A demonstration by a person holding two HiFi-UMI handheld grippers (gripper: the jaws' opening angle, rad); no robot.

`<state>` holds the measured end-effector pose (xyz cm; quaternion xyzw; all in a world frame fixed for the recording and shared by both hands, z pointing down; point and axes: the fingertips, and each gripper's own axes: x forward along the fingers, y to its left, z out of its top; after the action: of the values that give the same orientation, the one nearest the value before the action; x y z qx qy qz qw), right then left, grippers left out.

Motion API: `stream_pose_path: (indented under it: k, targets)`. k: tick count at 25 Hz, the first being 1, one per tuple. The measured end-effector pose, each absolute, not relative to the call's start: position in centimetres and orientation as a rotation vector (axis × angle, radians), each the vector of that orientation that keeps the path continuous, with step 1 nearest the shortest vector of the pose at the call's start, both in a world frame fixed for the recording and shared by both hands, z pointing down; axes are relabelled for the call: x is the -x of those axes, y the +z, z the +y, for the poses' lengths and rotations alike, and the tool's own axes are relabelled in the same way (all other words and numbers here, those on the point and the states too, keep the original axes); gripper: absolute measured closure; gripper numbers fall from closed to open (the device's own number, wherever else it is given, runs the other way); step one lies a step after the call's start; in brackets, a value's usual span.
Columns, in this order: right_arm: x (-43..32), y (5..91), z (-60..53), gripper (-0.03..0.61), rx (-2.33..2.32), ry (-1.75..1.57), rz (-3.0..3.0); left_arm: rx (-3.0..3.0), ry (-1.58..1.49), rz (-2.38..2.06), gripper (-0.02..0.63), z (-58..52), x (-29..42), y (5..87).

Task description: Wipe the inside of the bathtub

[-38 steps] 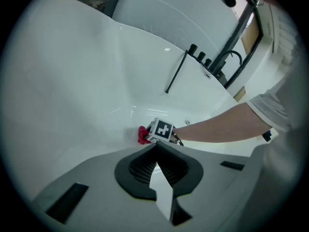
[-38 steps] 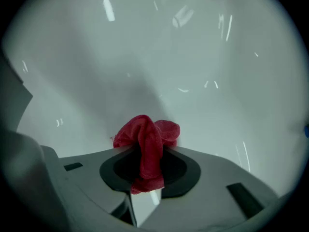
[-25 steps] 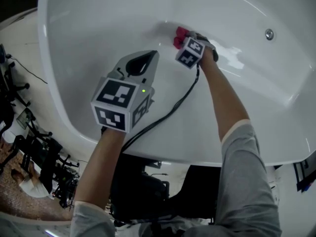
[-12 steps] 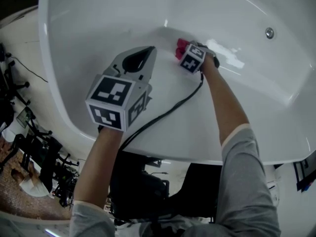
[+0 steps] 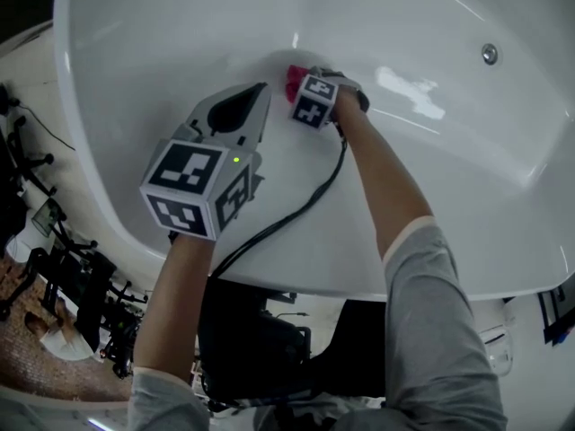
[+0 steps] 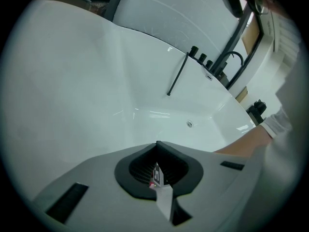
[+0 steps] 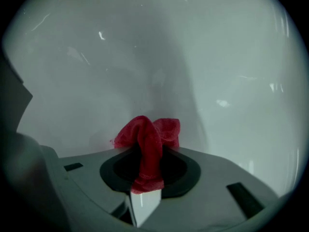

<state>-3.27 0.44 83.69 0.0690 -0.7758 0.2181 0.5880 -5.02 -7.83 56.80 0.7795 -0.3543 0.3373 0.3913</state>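
Bathtub wall [image 5: 180,34] beside cloth [image 7: 147,134] (red) in right gripper [image 5: 299,83]

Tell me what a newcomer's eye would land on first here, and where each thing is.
The crumpled red cloth stands out most, pinched in the right claw and held at the curved inner wall of the glossy white bathtub. Next comes the left claw, shut and empty, hovering to its left over the tub wall, its black-and-white marker cube nearest the camera.
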Motion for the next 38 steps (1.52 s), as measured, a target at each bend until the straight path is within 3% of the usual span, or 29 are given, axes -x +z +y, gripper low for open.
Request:
stream_pose_path:
  k: [8, 18, 24, 38]
  targets:
    - [4.9, 83.7, 0.6, 0.477, -0.094, 0.474, -1.807, -1.978, 0.881, -0.902, 0.609, -7.9, 5.4, 56.8]
    - [-6.8, 84.1, 4.6, 0.477, -0.208, 0.602, -1.702, -1.991, 0.840, -0.894, 0.609, -7.9, 4.9, 56.2]
    - [-7.4, 84.2, 4.0, 0.479, -0.268, 0.675, -1.695, -1.992, 0.818, -0.899, 0.609, -8.0, 4.6, 56.0]
    - [-5.3, 83.9, -13.7, 0.477, -0.575, 0.511, -1.756, -1.984, 0.804, -0.907, 0.609, -8.2, 4.2, 56.8]
